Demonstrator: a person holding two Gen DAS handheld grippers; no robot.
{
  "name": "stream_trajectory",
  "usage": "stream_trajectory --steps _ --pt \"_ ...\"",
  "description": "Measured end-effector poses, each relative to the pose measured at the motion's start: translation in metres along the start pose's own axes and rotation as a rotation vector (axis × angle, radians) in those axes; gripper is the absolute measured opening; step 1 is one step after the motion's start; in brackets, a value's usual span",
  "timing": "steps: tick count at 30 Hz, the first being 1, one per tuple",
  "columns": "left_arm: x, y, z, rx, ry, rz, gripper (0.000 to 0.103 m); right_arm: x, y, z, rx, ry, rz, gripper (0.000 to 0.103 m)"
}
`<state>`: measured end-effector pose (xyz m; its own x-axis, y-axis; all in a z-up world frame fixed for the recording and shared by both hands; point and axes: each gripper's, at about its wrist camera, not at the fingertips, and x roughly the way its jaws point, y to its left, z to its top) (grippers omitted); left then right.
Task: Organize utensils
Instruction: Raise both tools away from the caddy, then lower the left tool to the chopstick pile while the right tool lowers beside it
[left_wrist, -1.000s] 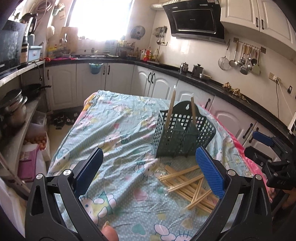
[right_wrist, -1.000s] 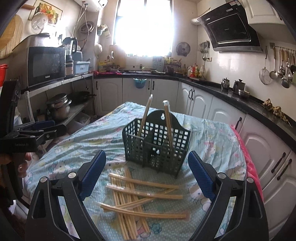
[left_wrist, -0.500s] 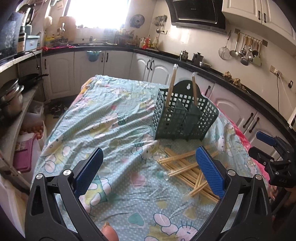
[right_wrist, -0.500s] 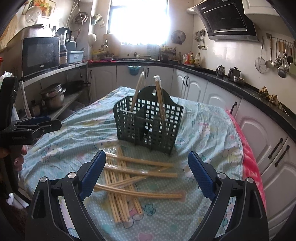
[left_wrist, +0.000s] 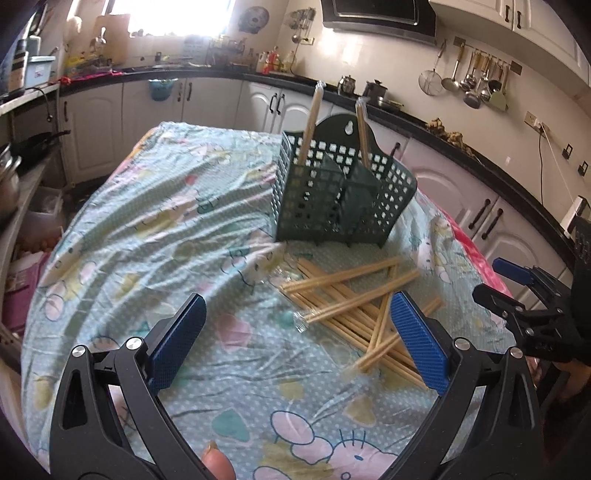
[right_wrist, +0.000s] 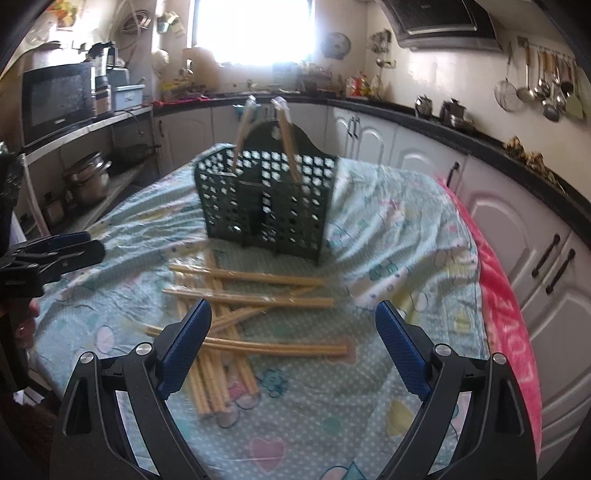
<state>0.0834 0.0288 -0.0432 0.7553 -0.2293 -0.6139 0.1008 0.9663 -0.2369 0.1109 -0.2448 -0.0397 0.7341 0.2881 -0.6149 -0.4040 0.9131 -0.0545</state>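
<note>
- While most chopsticks (right_wrist: 251, 306) are left heaped on the tablecloth (left_wrist: 155, 229) at 6 o'clock of the green caddy (right_wrist: 266, 206), only two wrapped ones (left_wrist: 309, 122) are stood inside.
- Left gripper (left_wrist: 295, 339) and right gripper (right_wrist: 291, 339) are held wide open, empty, above the heap.

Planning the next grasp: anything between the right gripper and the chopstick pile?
Nothing visible. The right gripper is open over the chopsticks, with only bare cloth around them. The basket stands behind the pile.
</note>
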Motion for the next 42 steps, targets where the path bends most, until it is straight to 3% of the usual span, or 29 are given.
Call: stream_trajectory --steps 7,10,13,15,19,24,28,42 --pt "0.018 -0.002 -0.007 0.002 0.044 -0.024 0.092 0.016 -0.019 -0.01 0.054 0.046 -0.022 0.087" --pt "0.027 -0.003 -0.011 -0.001 0.071 -0.033 0.087 0.024 -0.027 -0.014 0.074 0.063 -0.028 0.087" --pt "0.037 -0.003 -0.015 -0.006 0.097 -0.047 0.082 0.032 -0.034 -0.017 0.088 0.082 -0.026 0.08" --pt "0.043 -0.003 -0.016 -0.007 0.114 -0.058 0.073 0.039 -0.04 -0.02 0.103 0.1 -0.019 0.076" --pt "0.053 -0.004 -0.017 -0.011 0.135 -0.071 0.068 0.05 -0.048 -0.024 0.128 0.128 -0.003 0.068" --pt "0.067 0.002 -0.016 -0.045 0.168 -0.097 0.051 0.058 -0.052 -0.027 0.144 0.147 0.015 0.063" --pt "0.079 0.009 -0.019 -0.106 0.209 -0.131 0.045 0.065 -0.054 -0.028 0.149 0.164 0.036 0.061" --pt "0.085 0.017 -0.02 -0.13 0.21 -0.11 0.012 0.085 -0.066 -0.033 0.195 0.209 0.086 0.044"
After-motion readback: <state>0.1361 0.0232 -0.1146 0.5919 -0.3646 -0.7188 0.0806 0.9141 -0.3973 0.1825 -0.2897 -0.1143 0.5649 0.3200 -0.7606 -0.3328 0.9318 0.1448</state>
